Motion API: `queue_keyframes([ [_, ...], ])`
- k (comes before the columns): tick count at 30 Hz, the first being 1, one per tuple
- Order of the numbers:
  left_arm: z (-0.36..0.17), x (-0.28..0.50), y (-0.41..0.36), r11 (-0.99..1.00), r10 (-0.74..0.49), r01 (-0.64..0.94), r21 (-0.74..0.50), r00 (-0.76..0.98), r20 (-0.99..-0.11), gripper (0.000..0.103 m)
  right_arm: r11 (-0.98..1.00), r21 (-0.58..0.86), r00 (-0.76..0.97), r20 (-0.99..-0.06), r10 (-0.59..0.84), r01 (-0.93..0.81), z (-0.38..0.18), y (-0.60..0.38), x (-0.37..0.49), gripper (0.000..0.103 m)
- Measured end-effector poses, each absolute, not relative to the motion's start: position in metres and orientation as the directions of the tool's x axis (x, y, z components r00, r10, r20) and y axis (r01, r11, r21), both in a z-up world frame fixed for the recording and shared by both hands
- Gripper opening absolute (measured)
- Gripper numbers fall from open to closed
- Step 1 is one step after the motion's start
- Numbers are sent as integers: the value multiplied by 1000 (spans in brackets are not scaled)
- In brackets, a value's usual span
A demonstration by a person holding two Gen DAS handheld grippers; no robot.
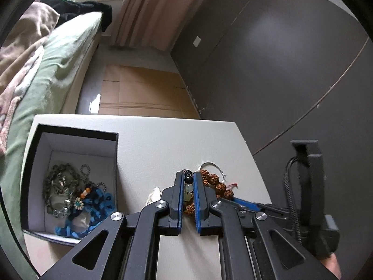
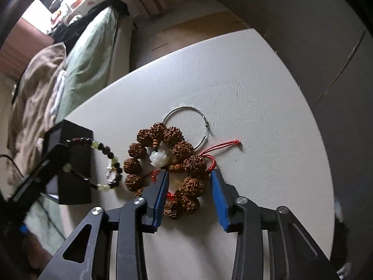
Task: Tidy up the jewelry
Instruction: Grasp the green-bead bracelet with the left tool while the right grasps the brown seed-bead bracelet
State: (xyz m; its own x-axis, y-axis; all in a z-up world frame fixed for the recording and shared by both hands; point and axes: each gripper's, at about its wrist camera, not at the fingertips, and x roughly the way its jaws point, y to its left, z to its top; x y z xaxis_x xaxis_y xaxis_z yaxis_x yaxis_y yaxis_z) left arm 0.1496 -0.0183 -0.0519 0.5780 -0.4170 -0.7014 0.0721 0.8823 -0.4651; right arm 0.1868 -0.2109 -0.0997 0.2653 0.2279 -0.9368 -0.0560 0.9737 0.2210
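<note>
one white counter [image 2: 256, 93] stands by a green bed [image 1: 58, 65]. left claw [image 1: 188, 182] grips a dark-and-pale bead bracelet [image 2: 112, 163]; right claw [image 2: 190, 175], parted, straddles the brown seed bracelet [image 2: 186, 163].

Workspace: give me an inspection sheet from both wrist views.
Surface: white table, textured top.
Job's things: open box holding jewelry; brown seed bracelet with white flower charm; silver hoop; green-and-dark bead bracelet.
Clutter: nothing seen.
Grippers: left gripper shut on the bead bracelet; right gripper open, jaws straddling the seed bracelet.
Cables: coiled black cable on the right gripper.
Surroundings: bed with green sheet, pink curtain, grey wall.
</note>
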Motion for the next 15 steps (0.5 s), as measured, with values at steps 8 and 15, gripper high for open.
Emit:
queue_keyframes([
  [8,-44,131,-16,879,-418,80,-470,602,-680,8,941,336,306,-893,331,-38,-84,-230,168,21],
  [15,-30,111,-10,882,-407,84,-465,633,-658,8,893,445,379,-818,433,-61,-56,-238,146,21],
])
